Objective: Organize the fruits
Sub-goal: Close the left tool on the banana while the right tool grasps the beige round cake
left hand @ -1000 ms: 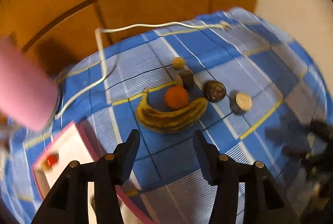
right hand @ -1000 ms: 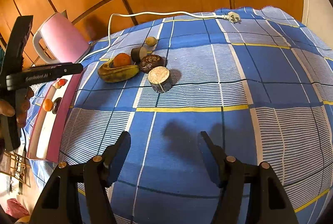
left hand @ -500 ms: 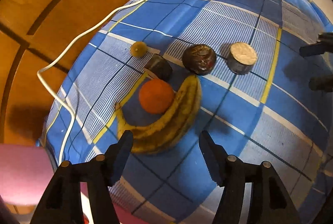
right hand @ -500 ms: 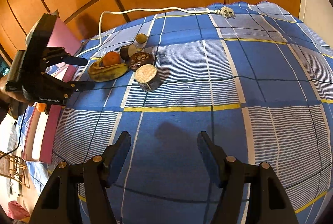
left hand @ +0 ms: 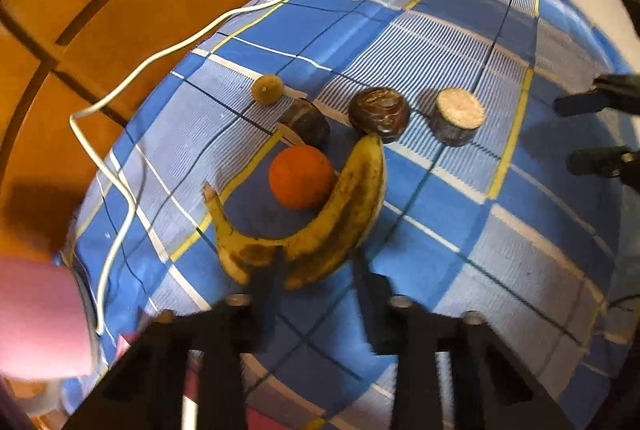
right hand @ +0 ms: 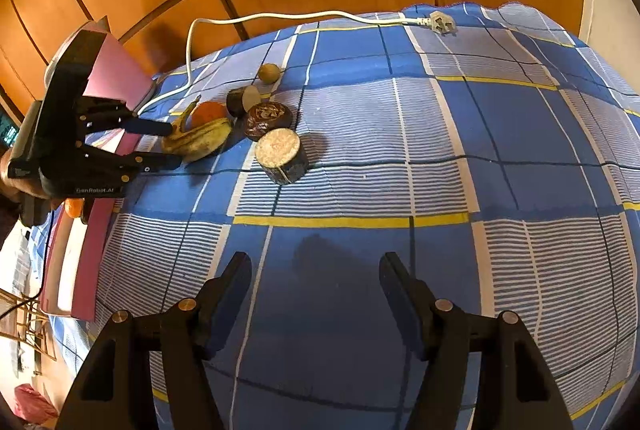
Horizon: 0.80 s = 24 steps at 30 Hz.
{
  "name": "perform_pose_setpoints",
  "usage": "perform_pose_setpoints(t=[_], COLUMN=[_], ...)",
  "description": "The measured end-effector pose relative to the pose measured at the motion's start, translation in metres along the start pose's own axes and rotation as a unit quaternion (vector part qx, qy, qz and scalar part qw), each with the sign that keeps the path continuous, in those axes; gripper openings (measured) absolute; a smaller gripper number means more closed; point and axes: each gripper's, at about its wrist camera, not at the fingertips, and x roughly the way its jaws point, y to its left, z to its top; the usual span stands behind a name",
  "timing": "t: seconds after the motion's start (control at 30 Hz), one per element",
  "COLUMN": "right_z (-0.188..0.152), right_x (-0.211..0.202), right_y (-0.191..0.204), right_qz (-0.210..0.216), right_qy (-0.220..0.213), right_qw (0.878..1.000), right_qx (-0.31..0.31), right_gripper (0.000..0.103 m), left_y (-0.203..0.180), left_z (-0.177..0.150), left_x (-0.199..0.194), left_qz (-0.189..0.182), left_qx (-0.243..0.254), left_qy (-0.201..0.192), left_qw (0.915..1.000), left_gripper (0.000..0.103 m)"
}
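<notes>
A spotted yellow banana (left hand: 320,226) lies on the blue checked cloth, curved around an orange (left hand: 301,176). Behind them lie a cut dark fruit (left hand: 306,126), a round dark brown fruit (left hand: 378,113), a cut dark cylinder-shaped piece with a pale top (left hand: 457,116) and a small yellowish fruit (left hand: 267,89). My left gripper (left hand: 316,266) is open with its fingers on either side of the banana's near part; it also shows in the right wrist view (right hand: 170,146). My right gripper (right hand: 316,276) is open and empty over bare cloth, well short of the fruits.
A white cable (left hand: 168,54) with a plug (right hand: 442,22) runs across the back of the cloth. A pink-rimmed white tray (right hand: 82,258) with small fruits sits at the left edge. A pink appliance (right hand: 116,70) stands behind it. Wooden panels back the scene.
My left gripper has moved forward and down to the banana, its fingers now astride it. My right gripper has barely moved.
</notes>
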Motion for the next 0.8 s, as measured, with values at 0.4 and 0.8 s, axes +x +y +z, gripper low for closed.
perform_pose_setpoints(t=[0.4, 0.8], right_z=[0.009, 0.02], right_x=[-0.002, -0.003], right_y=[0.008, 0.004], right_qz=[-0.001, 0.003], right_qy=[-0.006, -0.012], right_qw=[1.0, 1.0], right_qx=[-0.011, -0.012], right_gripper=[0.067, 0.067], left_y=[-0.009, 0.013], left_z=[0.005, 0.022], left_x=[-0.007, 0.012], left_qz=[-0.021, -0.047], left_qx=[0.057, 0.107], left_qy=[0.003, 0.03], left_qw=[0.9982, 0.9927], left_gripper=[0.031, 0.058])
